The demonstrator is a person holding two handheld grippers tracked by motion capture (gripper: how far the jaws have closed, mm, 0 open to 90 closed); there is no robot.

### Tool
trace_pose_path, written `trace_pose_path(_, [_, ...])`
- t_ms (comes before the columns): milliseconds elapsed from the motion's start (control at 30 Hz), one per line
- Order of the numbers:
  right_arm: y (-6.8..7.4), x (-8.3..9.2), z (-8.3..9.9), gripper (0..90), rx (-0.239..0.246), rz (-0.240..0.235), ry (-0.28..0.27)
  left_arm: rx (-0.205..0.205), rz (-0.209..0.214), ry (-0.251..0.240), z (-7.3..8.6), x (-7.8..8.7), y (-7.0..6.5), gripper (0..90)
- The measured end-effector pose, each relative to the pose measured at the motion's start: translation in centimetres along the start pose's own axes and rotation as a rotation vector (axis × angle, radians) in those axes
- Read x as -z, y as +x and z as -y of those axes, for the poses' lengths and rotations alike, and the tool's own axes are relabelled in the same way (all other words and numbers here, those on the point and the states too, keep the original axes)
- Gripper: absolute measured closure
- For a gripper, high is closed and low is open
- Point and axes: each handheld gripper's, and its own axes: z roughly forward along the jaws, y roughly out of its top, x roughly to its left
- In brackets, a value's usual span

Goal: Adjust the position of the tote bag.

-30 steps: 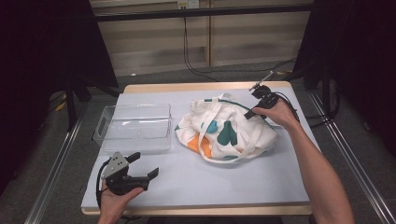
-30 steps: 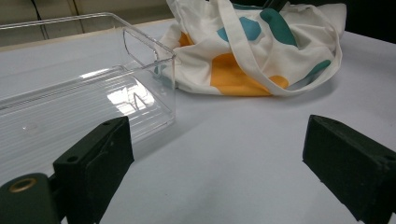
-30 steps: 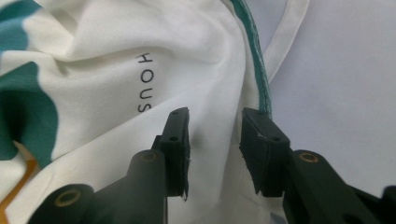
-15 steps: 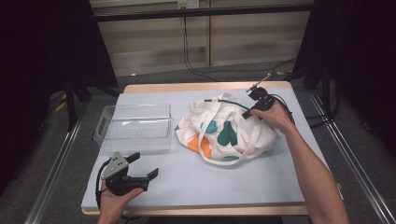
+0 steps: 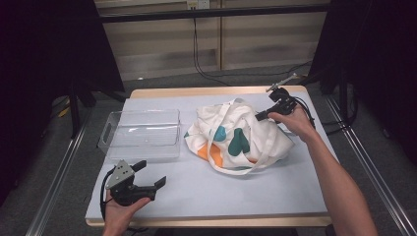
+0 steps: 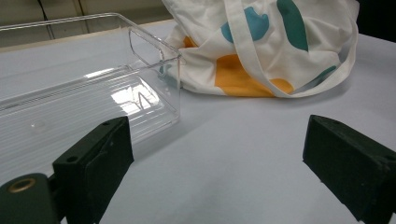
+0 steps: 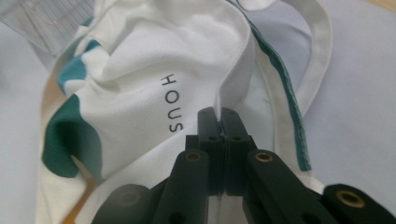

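A white tote bag (image 5: 231,137) with teal and orange shapes lies crumpled at the middle right of the table. My right gripper (image 5: 259,117) is at the bag's far right edge, shut on a fold of its white cloth. In the right gripper view the jaws (image 7: 218,116) meet on that fold of the bag (image 7: 154,60), beside the printed letters. My left gripper (image 5: 153,173) rests near the table's front left corner, open and with nothing between its jaws. In the left gripper view (image 6: 219,158) it faces the bag (image 6: 261,42), which lies well ahead of it.
A clear plastic bin (image 5: 140,132) stands left of the bag, and its near corner (image 6: 154,70) is just ahead of my left gripper. The table's pale mat (image 5: 221,191) has bare room in front. Metal rails (image 5: 364,162) run along both sides.
My right gripper has closed on the bag's edge and lifted it a little, raising the cloth there. The left hand has stayed put.
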Motion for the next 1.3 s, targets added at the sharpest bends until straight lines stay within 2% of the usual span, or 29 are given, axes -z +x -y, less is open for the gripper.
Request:
trace_pose_path(167, [0.6, 1.0, 0.2, 88.6, 0.040, -0.033, -0.069, 0.008, 0.011, -0.010, 0.0, 0.1, 0.0, 8.2])
trace_pose_path(367, [1.4, 2.1, 0.5, 88.6, 0.053, -0.063, -0.120, 0.018, 0.000, -0.012, 0.0, 0.1, 0.1, 8.2])
trace_pose_path(533, [3.0, 2.9, 0.6, 88.6, 0.110, -0.099, -0.175, 0.005, 0.011, -0.009, 0.0, 0.1, -0.1, 8.2])
trace_pose_path(633, [3.6, 3.2, 0.6, 88.6, 0.122, -0.103, -0.191, 0.013, 0.018, -0.013, 0.0, 0.1, -0.2, 8.3])
trace_pose_path(800, [5.3, 3.8, 0.9, 88.6, 0.157, -0.123, -0.213, -0.004, 0.035, -0.004, -0.1, -0.1, -0.7, 9.8])
trace_pose_path(1033, [6.7, 4.2, 1.2, 88.6, 0.180, -0.149, -0.236, 0.008, 0.021, -0.012, 0.0, 0.1, -0.3, 9.8])
trace_pose_path(1100, [7.2, 4.3, 1.4, 88.6, 0.203, -0.150, -0.239, 0.003, 0.015, -0.011, 0.0, 0.1, -0.2, 9.8])
trace_pose_path(1167, [8.1, 4.5, 1.7, 88.6, 0.227, -0.158, -0.252, 0.011, 0.028, -0.014, 0.0, 0.1, -0.2, 10.1])
trace_pose_path(1300, [8.9, 4.6, 2.1, 88.6, 0.231, -0.167, -0.253, 0.005, 0.024, -0.013, -0.1, 0.0, -0.3, 10.0])
